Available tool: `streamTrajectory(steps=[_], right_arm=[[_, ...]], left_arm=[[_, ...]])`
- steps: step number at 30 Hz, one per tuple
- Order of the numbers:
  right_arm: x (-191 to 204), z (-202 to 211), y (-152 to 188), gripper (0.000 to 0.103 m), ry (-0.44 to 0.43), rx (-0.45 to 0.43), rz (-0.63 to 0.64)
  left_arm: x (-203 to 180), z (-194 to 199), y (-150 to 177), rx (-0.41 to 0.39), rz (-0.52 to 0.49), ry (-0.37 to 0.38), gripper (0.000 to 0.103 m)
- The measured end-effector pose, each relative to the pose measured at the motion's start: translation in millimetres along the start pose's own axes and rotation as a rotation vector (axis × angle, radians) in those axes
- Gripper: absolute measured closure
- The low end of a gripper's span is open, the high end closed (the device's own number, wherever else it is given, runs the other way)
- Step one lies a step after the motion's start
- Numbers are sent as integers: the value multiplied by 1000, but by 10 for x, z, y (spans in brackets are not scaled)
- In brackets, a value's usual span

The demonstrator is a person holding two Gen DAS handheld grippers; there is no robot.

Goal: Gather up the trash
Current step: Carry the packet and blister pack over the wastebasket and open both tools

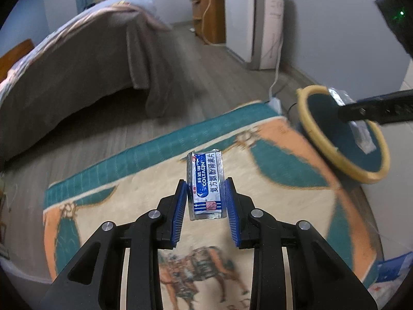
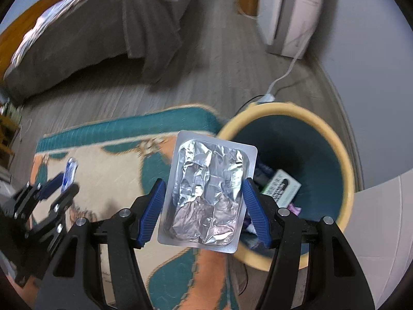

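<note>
A: Step in hand, by the look of it: carrying two pieces of trash to the bin. Left claw [image 1: 205,198] clamped on a blue-and-white medicine sachet [image 1: 206,184], "COLTALIN" legible, pads against its long edges, sachet sticking up past the tips and clear of the patterned rug [image 1: 129,188] below.

B: Right claw [image 2: 204,197] gripping a foil-backed blister pack [image 2: 209,193], crumpled silver side toward the camera, pads on both side edges. Held in the air at the near rim of the waste bin [image 2: 333,139], overlapping its mouth from this angle.

A: Bin: yellow rim, dark teal inside, standing on the wood floor [image 2: 206,77] at the rug's corner. Already holding a green-and-white box [image 2: 281,188] plus some purple wrapper scraps.

B: From the left wrist view, bin [image 1: 320,144] off to the right, well apart from the sachet. Right claw's black finger [image 1: 374,109] crossing over the bin mouth there.

A: Next move, judged: blister pack shifted fully over the opening, then released; rim close, so a drop too early risks a bounce onto the rug.

B: Sachet after that: longer travel across the rug to the bin, with room needed beside the right claw. Thin and light, likely to flutter; better let go low inside the mouth.

A: Other litter on the rug: none discernible in these views. Bed [image 1: 77,59] and white appliance [image 1: 247,20] behind, not involved.
</note>
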State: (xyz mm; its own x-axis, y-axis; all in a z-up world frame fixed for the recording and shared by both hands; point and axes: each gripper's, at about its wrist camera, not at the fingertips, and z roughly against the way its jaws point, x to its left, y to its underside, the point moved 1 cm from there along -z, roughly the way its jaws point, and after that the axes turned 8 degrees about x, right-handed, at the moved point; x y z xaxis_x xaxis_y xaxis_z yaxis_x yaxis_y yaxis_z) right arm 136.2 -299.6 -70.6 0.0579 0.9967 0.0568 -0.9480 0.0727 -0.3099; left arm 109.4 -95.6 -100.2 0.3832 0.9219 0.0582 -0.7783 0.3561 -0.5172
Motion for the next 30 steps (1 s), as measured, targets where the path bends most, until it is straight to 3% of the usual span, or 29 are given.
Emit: streamTrajectory(steps=[7, 18, 30], right_arm=[[-500, 44, 1, 42, 11, -17, -113], [-693, -41, 76, 42, 9, 6, -153], [-1290, -97, 183, 42, 67, 8, -254]], left_arm=[[-377, 123, -45, -13, -63, 74, 72], [-1147, 193, -178, -7, -179, 181, 72], [-1499, 33, -547, 7, -261, 169, 72]])
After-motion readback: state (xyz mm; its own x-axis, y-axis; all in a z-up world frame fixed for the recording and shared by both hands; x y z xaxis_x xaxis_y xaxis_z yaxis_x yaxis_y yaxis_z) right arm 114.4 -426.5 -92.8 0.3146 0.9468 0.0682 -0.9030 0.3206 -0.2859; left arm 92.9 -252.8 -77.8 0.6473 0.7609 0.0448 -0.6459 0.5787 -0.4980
